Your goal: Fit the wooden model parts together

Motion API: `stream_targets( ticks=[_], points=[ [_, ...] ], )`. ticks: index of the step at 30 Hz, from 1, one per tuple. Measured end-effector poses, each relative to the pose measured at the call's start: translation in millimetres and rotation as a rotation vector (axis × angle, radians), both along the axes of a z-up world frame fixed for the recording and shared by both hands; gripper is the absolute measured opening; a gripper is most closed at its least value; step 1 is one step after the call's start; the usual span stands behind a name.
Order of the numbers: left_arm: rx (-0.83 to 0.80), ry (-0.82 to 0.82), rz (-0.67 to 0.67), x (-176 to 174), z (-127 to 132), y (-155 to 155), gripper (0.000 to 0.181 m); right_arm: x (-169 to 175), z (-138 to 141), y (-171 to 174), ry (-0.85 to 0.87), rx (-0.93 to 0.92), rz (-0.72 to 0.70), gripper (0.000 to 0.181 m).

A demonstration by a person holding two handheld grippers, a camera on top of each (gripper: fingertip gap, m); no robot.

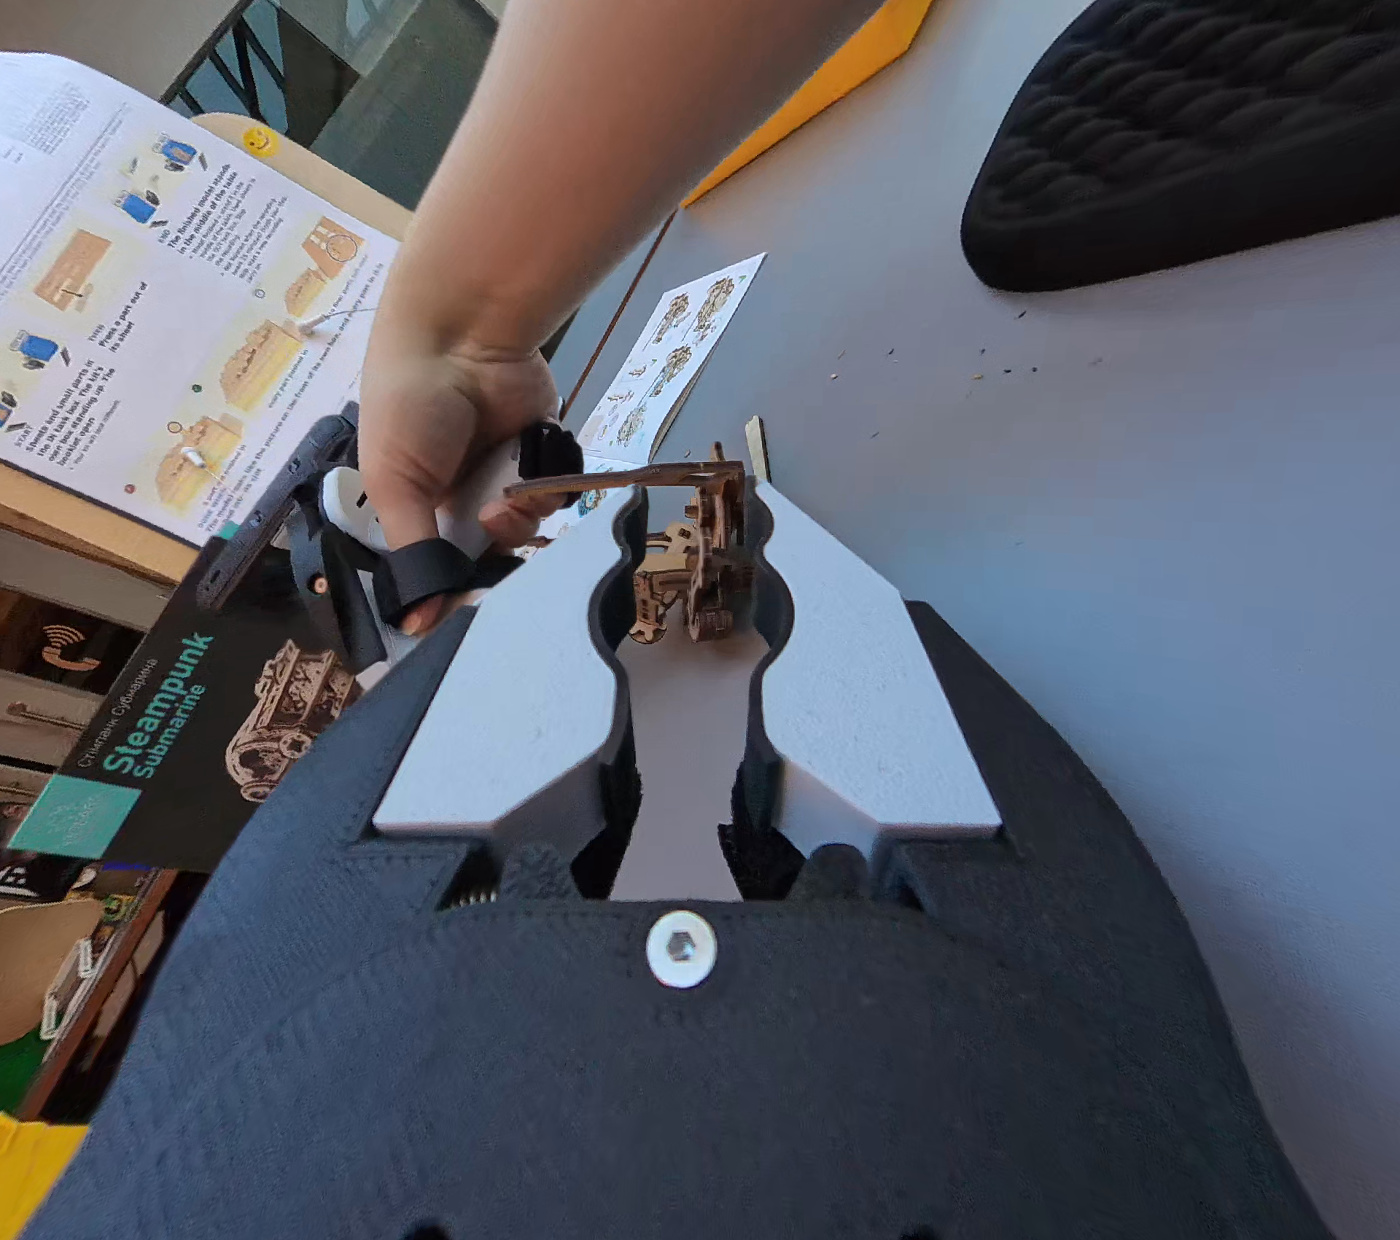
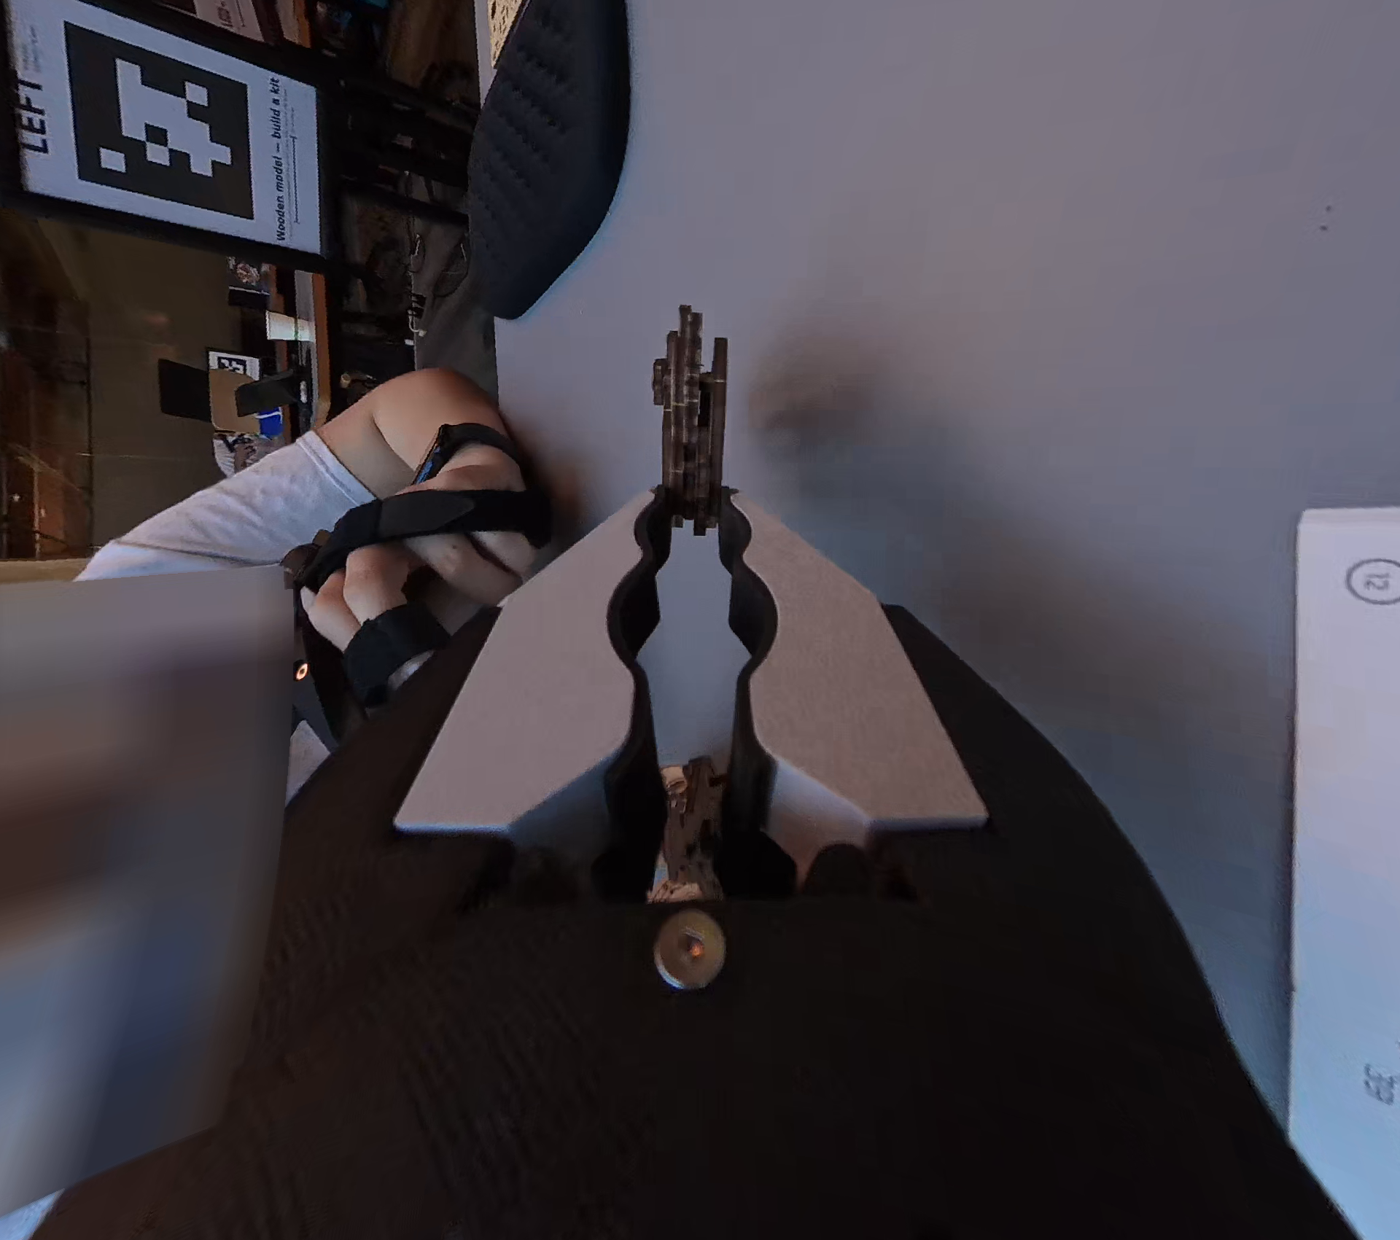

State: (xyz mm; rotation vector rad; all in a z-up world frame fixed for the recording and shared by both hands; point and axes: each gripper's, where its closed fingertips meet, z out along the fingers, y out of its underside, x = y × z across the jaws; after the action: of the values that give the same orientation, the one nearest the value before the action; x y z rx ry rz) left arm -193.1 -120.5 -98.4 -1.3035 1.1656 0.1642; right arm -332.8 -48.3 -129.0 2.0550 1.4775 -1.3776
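A small brown wooden model assembly (image 1: 701, 567) stands on the grey table (image 1: 1098, 560). My left gripper (image 1: 697, 501) is shut on it, with one white fingertip on each side. A thin wooden strip (image 1: 606, 478) runs from the top of the assembly to the left, towards a hand (image 1: 424, 446) that holds the other gripper's handle. That gripper's jaws are hidden there. In the right wrist view my right gripper (image 2: 689, 505) is shut on a flat wooden part (image 2: 689, 416) seen edge-on, which sticks out past the fingertips above the table (image 2: 1023, 181).
An open instruction booklet (image 1: 151, 295) stands at the left above the dark kit box (image 1: 189, 734). A small instruction sheet (image 1: 674, 355) and a yellow sheet (image 1: 833, 83) lie farther off. A black padded cushion (image 1: 1212, 105) lies at the right. White paper (image 2: 1341, 825) lies at the right edge.
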Motion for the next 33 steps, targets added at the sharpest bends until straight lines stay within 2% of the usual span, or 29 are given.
stream_targets(
  ticks=[5,10,14,17,20,23,25,28,33],
  points=[
    [-0.072,-0.064,0.012,-7.4,-1.0,6.8,0.025,-10.9,-14.5,1.5,-0.063,-0.027,-0.023,0.011],
    [-0.097,-0.082,0.032,-14.2,-1.1,11.0,0.025,-4.8,-23.6,12.6,-0.081,0.119,0.004,0.032],
    [-0.084,-0.131,0.062,-25.1,8.5,13.7,0.024,4.3,-0.5,34.8,0.022,0.276,-0.016,0.034],
    [-0.101,-0.164,0.056,-28.9,11.3,13.1,0.024,36.1,33.9,46.2,0.184,0.449,-0.027,0.031],
    [-0.155,-0.170,0.021,-25.4,5.9,11.1,0.024,97.2,50.2,45.6,0.362,0.709,-0.005,0.030],
    [-0.199,-0.168,0.017,-23.5,-0.2,13.1,0.024,161.2,32.9,27.2,0.449,0.893,0.074,0.028],
    [-0.226,-0.174,0.012,-21.3,-3.7,13.9,0.023,187.3,16.6,16.7,0.460,1.003,0.110,0.026],
    [-0.255,-0.135,0.037,-20.0,-15.5,20.1,0.023,200.8,-8.3,11.6,0.418,1.129,0.178,0.025],
    [-0.231,-0.063,0.098,-20.8,-25.0,31.0,0.017,191.9,-29.5,8.0,0.401,1.094,0.244,0.023]
  ],
)
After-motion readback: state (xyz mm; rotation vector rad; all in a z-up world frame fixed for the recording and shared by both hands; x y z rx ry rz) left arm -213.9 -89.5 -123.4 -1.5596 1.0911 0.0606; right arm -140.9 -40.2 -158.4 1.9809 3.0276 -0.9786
